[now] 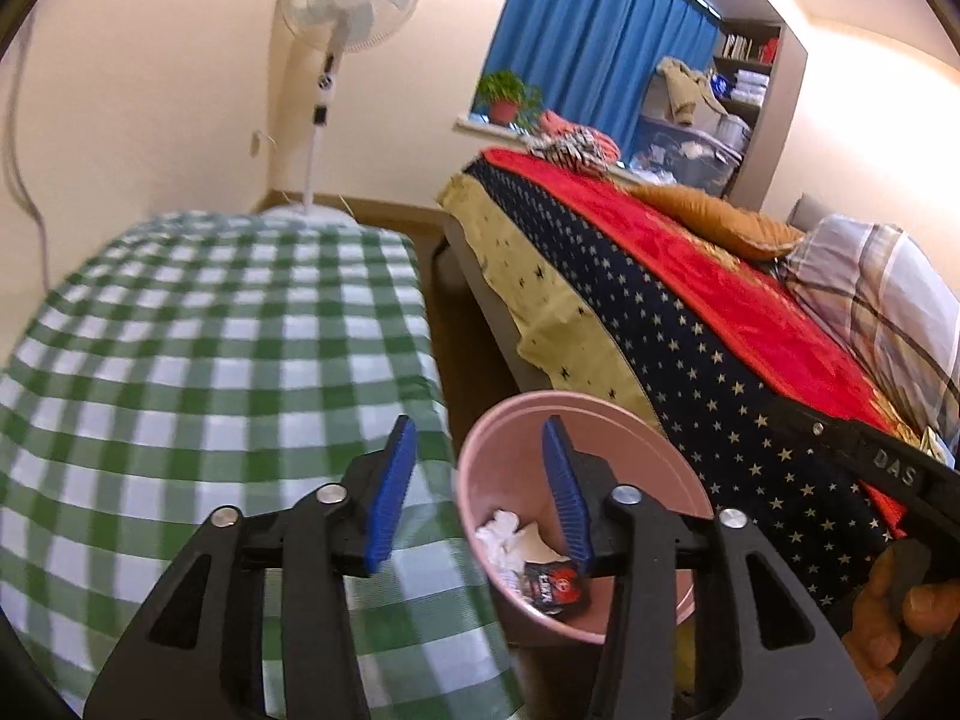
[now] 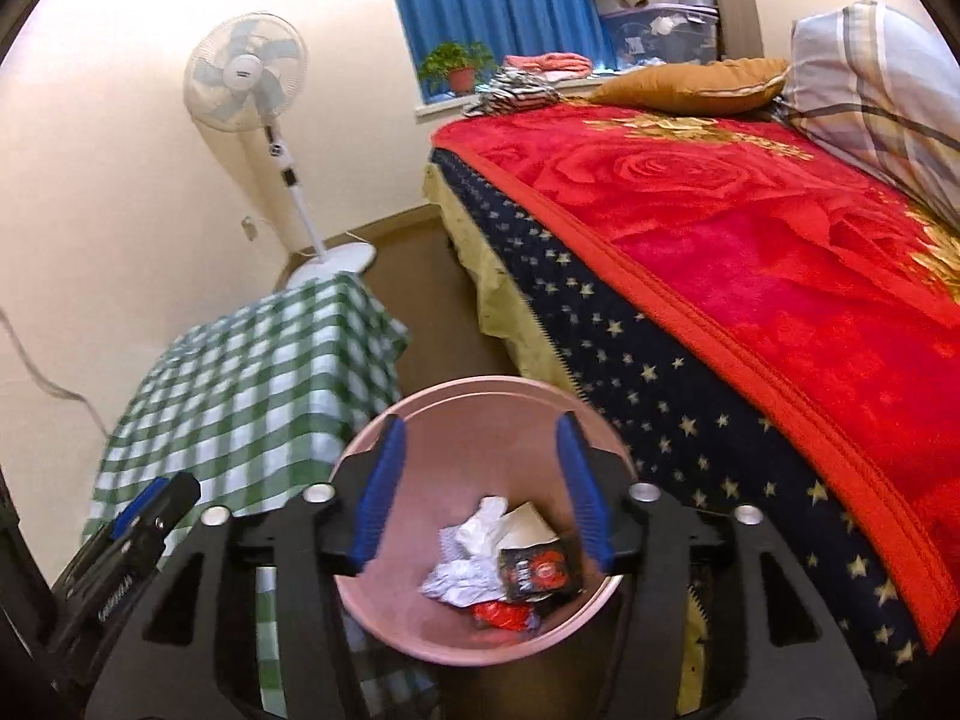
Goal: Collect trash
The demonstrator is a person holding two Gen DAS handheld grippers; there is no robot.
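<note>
A pink trash bin [image 2: 480, 414] stands on the floor between the checked table and the bed; it also shows in the left wrist view [image 1: 510, 426]. Inside lie crumpled white paper [image 2: 474, 546], a black wrapper [image 2: 540, 570] and a red wrapper [image 2: 504, 615]. My right gripper [image 2: 480, 480] is open and empty, hovering over the bin's mouth. My left gripper [image 1: 480, 474] is open and empty, above the table's right edge and the bin's rim. The left gripper's tip [image 2: 150, 504] shows at lower left in the right wrist view.
A table with a green-and-white checked cloth [image 1: 210, 360] is left of the bin. A bed with a red blanket [image 2: 750, 240] and star-patterned sheet is on the right. A white standing fan [image 2: 252, 78] stands by the wall. Brown floor runs between table and bed.
</note>
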